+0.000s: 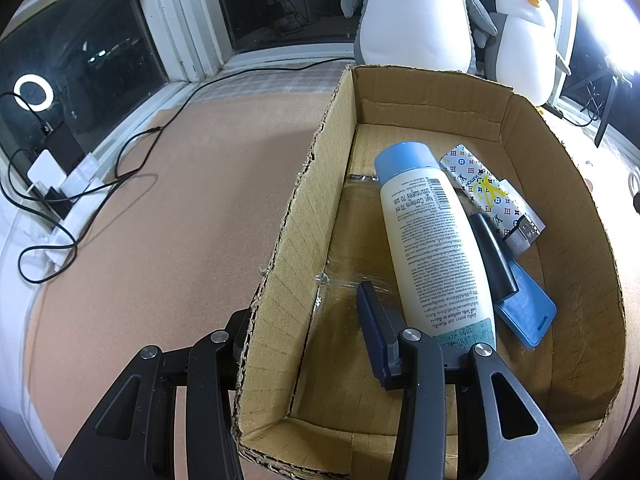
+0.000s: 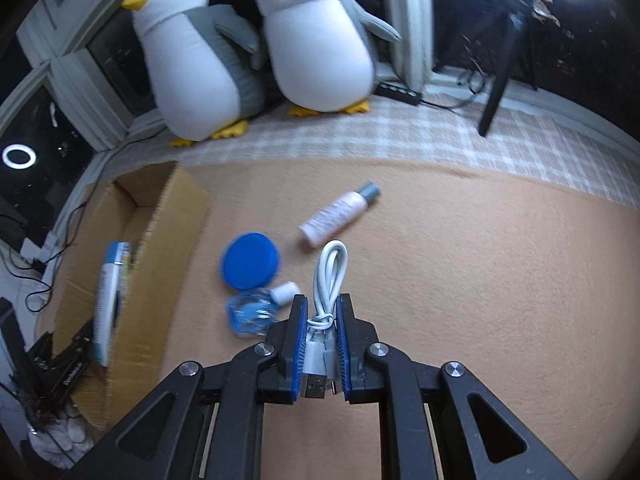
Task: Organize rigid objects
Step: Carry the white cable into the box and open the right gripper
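A cardboard box [image 1: 568, 184] holds a white bottle with a blue cap [image 1: 432, 240], a patterned lighter-like case [image 1: 488, 192], a black bar [image 1: 494, 256] and a blue flat piece [image 1: 528, 312]. My left gripper [image 1: 304, 328] is open and straddles the box's left wall, one finger outside, one finger [image 1: 376, 336] inside. My right gripper [image 2: 322, 312] is shut on a coiled white USB cable [image 2: 330, 276]. A blue round lid [image 2: 249, 261], a small clear blue bottle [image 2: 252, 312] and a white tube with a grey cap [image 2: 340, 213] lie on the tan mat beyond. The box [image 2: 156, 264] is at left.
Two plush penguins [image 2: 320, 40] stand at the back by the window. Black cables [image 1: 80, 208] and a power strip lie at the left edge. A tripod leg [image 2: 496, 88] stands at the back right on the checked cloth.
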